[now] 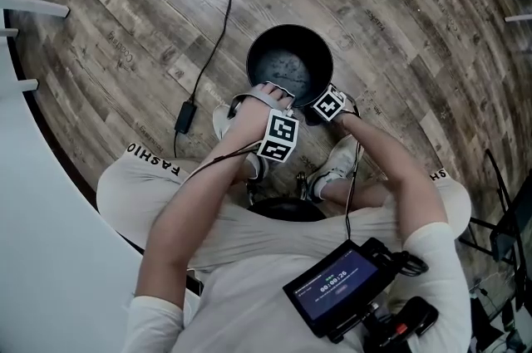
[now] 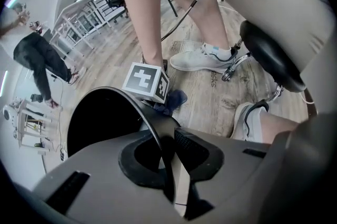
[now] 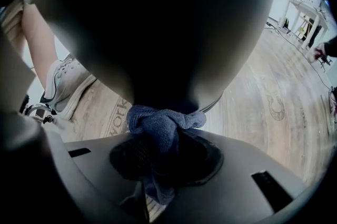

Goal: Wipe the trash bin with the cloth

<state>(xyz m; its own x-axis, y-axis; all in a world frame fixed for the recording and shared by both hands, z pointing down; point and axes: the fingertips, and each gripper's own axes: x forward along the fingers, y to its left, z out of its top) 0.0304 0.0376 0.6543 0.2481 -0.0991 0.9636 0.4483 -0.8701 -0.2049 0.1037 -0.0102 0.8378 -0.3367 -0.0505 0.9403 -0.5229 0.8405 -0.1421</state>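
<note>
A round black trash bin [image 1: 289,65] stands on the wooden floor in front of the seated person's feet. My left gripper [image 1: 269,92] points down at the bin's near edge. In the left gripper view the thin black rim [image 2: 138,108] runs between the jaws of that gripper [image 2: 168,146], which are shut on it. My right gripper [image 1: 321,107] hangs just right of it, against the bin's outer wall [image 3: 158,28]. It is shut on a bunched dark blue cloth [image 3: 158,125], which touches that wall. The cloth [image 2: 174,99] also shows below the right gripper's marker cube [image 2: 148,81].
A black cable with a power brick [image 1: 184,117] lies on the floor left of the bin. The person's white shoes [image 1: 339,161] and a black stool [image 2: 271,57] are close behind the bin. Another person [image 2: 39,59] stands farther off. White racks [image 2: 87,15] line the wall.
</note>
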